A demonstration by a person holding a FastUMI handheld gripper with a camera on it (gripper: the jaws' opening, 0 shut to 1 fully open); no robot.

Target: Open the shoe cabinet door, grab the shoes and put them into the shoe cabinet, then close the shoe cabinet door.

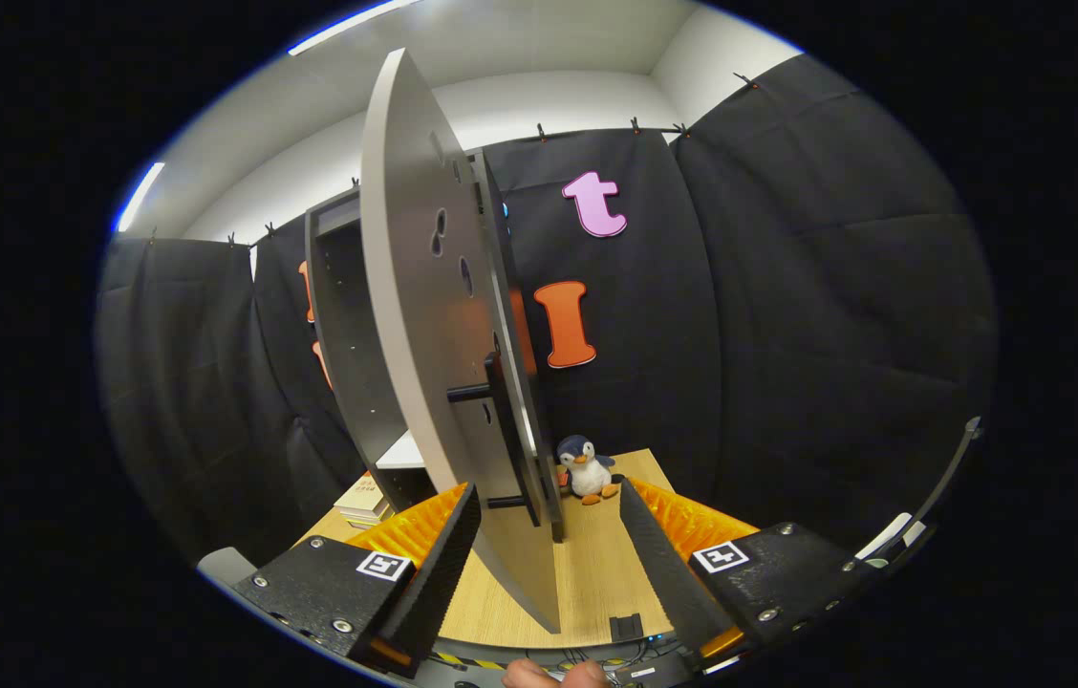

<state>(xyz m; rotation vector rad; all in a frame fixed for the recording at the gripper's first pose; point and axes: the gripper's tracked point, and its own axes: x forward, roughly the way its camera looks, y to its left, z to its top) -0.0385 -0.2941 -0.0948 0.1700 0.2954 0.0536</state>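
To the far left of the tool, low on the desk point(587, 583), a small stack of books point(362, 502) lies beside the foot of the shoe cabinet point(348, 334), whose dark open interior rises beyond the left finger. No shoes can be made out inside it from here.

Next comes the shoe cabinet door point(424, 325), swung out and seen nearly edge-on. It stands upright, its long axis vertical, and its lower edge drops into the gap between the two fingers, nearer the left one. On the door's right face a dark bar handle point(501, 430) runs up and down on two short posts, just ahead of the fingers and slightly above them.

The tool point(549, 535) is spread wide, gripping nothing; the door passes between the fingers without either one clearly pressing on it. The tool points forward, level, and slightly up along the door's edge.

Further right, beyond the fingers, a plush penguin point(585, 468) sits on the desk. Fingertips of a hand point(558, 675) show below the tool.

The door looks open enough; the next move probably turns on backing off and finding the shoes.
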